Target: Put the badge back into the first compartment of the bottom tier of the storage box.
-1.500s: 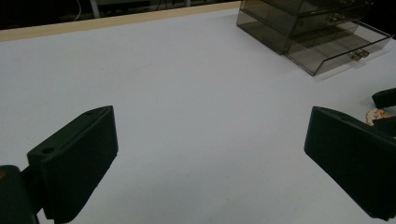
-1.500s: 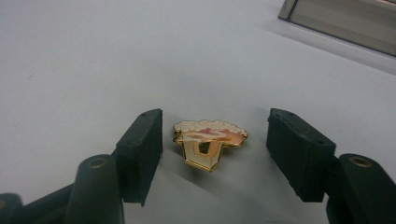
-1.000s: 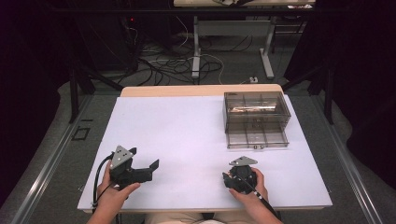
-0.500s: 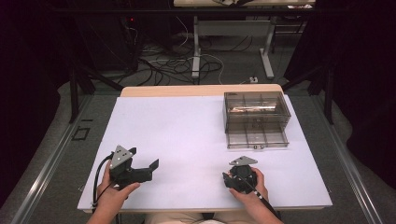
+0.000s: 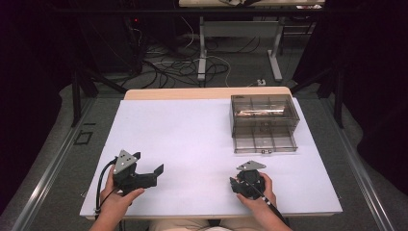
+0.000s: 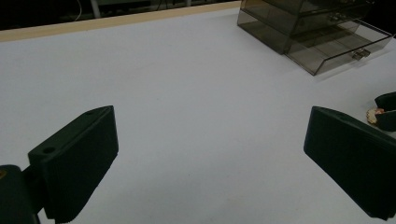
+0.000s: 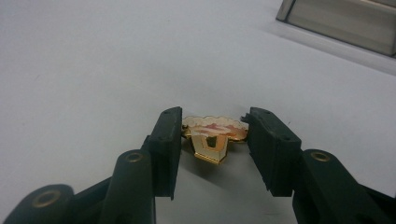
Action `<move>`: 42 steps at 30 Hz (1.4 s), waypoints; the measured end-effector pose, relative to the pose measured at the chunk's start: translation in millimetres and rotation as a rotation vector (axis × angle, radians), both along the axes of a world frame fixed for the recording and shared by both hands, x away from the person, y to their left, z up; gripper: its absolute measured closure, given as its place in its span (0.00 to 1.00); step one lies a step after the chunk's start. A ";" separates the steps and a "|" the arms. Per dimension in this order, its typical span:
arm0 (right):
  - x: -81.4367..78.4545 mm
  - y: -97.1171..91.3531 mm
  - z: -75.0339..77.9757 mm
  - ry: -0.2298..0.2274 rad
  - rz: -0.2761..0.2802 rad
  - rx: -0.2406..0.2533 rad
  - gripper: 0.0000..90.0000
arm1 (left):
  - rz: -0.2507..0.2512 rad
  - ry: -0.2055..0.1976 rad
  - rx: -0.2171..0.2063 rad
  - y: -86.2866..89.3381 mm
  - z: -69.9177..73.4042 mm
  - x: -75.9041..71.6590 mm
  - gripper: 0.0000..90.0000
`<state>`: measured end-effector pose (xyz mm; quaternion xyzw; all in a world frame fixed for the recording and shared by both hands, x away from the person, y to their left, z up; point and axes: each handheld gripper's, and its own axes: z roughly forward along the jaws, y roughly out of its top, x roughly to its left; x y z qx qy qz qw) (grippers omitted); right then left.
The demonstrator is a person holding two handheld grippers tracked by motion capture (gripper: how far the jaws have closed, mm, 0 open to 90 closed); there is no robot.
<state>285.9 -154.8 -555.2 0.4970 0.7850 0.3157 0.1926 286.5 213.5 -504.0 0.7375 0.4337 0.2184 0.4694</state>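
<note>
Your right gripper (image 5: 243, 184) sits low on the white table (image 5: 192, 139), near its near edge and right of centre. A small gold pin (image 7: 214, 135), with a pink-and-white top, lies between its jaws. The left pad (image 7: 169, 140) touches the pin's left edge; the right pad (image 7: 266, 144) stands at the pin's other edge, and you cannot tell from the right gripper view whether it presses. The jaws have just been closing in around the pin, which rests on the table.

Your left gripper (image 5: 144, 173) is at the near left, well apart from the right one, its jaws spread wide with nothing between them. In the left gripper view the pin (image 6: 373, 115) shows at the far right edge, beside the right gripper (image 6: 386, 111).

A smoky clear drawer box (image 5: 263, 120) stands at the far right of the table, well beyond your right hand (image 5: 260, 195). Its bottom drawer (image 5: 264, 143) is pulled out toward you. Something coppery lies in the upper part, too blurred to name.
</note>
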 end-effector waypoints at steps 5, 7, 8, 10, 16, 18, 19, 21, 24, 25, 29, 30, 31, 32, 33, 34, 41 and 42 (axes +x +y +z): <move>-1.8 1.4 5.4 -0.017 0.006 0.006 0.82 | 0.001 0.001 0.000 0.2 -0.2 0.4 0.04; -1.6 0.9 5.3 -0.024 0.018 -0.012 0.82 | 0.002 0.004 0.000 -0.1 -0.2 0.1 0.04; -1.5 0.9 5.0 -0.025 0.014 -0.003 0.82 | 0.001 0.004 0.000 -0.2 -0.1 0.0 0.04; -1.4 0.5 5.3 -0.017 0.012 0.007 0.82 | 0.001 0.001 0.000 -0.2 0.0 0.0 0.04; -1.4 0.5 5.5 -0.016 0.012 0.004 0.83 | 0.001 0.002 0.000 0.3 -0.2 0.4 0.04; -1.2 0.2 5.6 -0.018 0.013 0.006 0.84 | 0.002 0.002 0.000 0.2 -0.2 0.3 0.04; -1.3 0.0 6.1 -0.012 0.010 0.002 0.84 | 0.001 0.002 0.000 0.2 -0.1 0.3 0.04; -1.2 -0.6 6.4 -0.015 0.017 -0.004 0.86 | 0.001 0.002 0.001 0.3 -0.1 0.2 0.04; -1.4 -0.7 7.5 -0.004 0.018 -0.011 0.86 | 0.002 0.001 -0.001 0.4 0.1 0.1 0.04; -0.4 -0.9 6.4 -0.021 0.021 -0.005 0.87 | 0.003 0.005 0.000 0.4 0.1 -0.1 0.04; -1.0 -1.4 10.6 -0.044 0.035 -0.034 0.92 | 0.001 0.001 0.000 0.2 -0.1 0.2 0.04; -0.8 -1.4 12.0 -0.051 0.034 -0.040 0.93 | 0.001 0.001 0.001 0.2 -0.2 0.2 0.04; -0.8 -1.4 12.0 -0.051 0.034 -0.040 0.93 | 0.001 0.001 0.001 0.2 -0.2 0.2 0.04; 0.8 -3.1 13.1 -0.054 0.028 -0.027 0.93 | 0.000 0.002 0.001 0.3 -0.2 0.3 0.04; 1.6 -4.5 13.6 -0.049 0.024 -0.016 0.93 | 0.000 0.001 0.001 0.3 -0.2 0.3 0.04; 2.3 -5.6 14.6 -0.040 0.019 -0.008 0.94 | 0.001 0.001 0.000 0.3 -0.1 0.2 0.04; 5.1 -11.9 18.7 -0.048 -0.019 0.021 0.94 | 0.001 0.005 0.001 0.1 -0.3 0.2 0.04; 5.7 -13.0 18.6 -0.048 -0.020 0.022 0.94 | 0.001 0.006 0.000 0.0 -0.3 0.2 0.04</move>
